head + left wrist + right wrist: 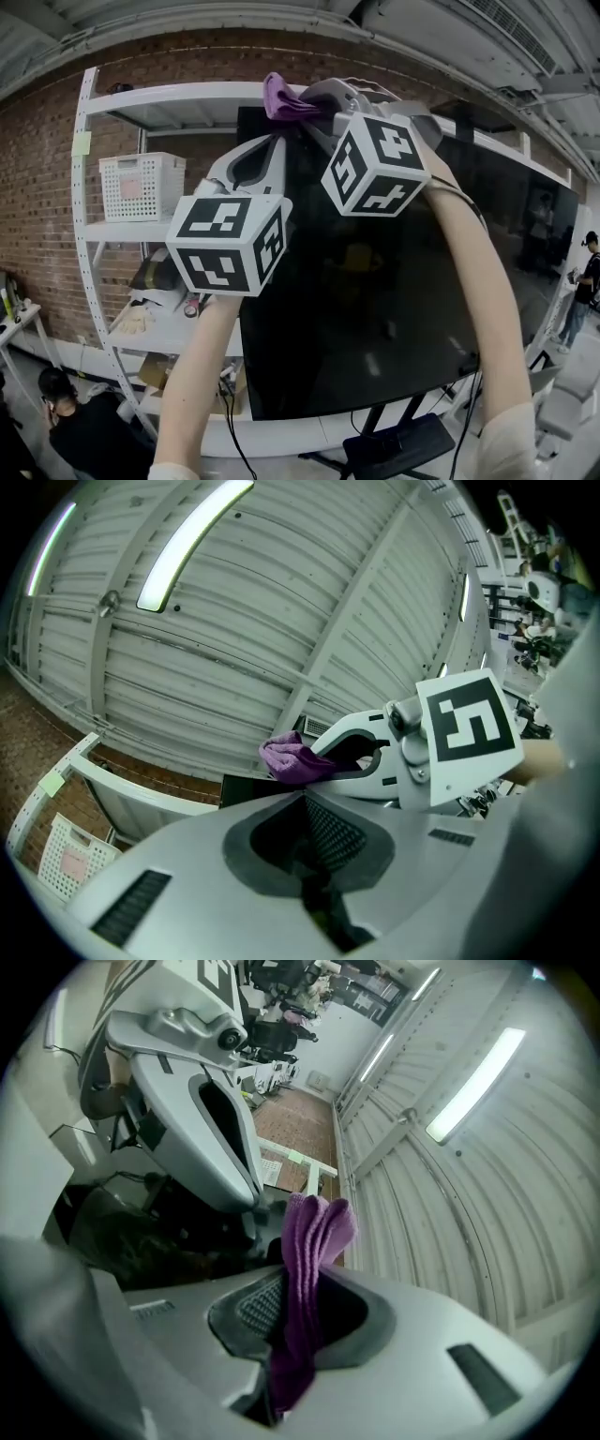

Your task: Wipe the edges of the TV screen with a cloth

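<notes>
Cloth [307, 1269] is pinched in the right gripper [302, 1309], jaws clamped on it. The folded purple wad pokes past the tips, long axis along the jaws, aimed at the top-left corner of the TV screen [375, 309], probably so the free end rubs the edge. Left gripper [309, 846] is closed on nothing, just beside. White shelf [141, 98] sits behind.

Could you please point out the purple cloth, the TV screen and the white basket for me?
purple cloth [314, 1241], right gripper view, on its folded upper end.
TV screen [375, 309], head view, on the dark glass.
white basket [141, 186], head view, on its front wall.
</notes>
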`<control>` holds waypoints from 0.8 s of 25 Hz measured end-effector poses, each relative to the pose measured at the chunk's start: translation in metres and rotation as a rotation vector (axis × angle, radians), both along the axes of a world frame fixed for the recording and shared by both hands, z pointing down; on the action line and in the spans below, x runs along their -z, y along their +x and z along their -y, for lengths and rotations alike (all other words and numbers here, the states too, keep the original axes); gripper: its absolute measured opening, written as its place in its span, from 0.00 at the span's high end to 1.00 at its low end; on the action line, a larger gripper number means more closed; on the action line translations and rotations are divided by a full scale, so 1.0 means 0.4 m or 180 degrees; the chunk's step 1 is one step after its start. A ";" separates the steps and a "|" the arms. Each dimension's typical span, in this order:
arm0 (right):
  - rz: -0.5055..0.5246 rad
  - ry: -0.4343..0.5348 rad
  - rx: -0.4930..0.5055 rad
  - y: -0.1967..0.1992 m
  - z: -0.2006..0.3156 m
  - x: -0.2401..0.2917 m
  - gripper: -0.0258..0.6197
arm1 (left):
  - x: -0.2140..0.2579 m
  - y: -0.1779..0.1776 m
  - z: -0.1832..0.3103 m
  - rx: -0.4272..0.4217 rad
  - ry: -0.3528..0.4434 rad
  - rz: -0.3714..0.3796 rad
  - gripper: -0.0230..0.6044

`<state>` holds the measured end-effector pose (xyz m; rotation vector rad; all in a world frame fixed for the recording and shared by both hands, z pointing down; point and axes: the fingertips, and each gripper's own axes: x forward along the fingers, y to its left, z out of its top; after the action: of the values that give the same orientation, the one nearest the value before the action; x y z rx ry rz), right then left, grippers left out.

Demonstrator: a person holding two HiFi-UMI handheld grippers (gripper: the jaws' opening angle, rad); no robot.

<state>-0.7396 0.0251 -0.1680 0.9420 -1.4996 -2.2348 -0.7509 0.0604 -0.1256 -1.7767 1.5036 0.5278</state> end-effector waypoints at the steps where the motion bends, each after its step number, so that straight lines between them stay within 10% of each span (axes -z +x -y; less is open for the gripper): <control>1: -0.0011 -0.0033 -0.0017 0.007 0.005 -0.004 0.86 | -0.009 0.007 0.002 -0.0005 -0.0014 -0.0003 0.94; 20: 0.0056 -0.0180 0.0096 0.259 0.105 -0.005 0.86 | -0.044 0.236 0.067 0.0417 -0.0059 0.0153 0.94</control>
<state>-0.6360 -0.0170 -0.1661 0.9306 -1.5861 -2.1978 -0.6564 0.0336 -0.1081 -1.6794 1.5832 0.4042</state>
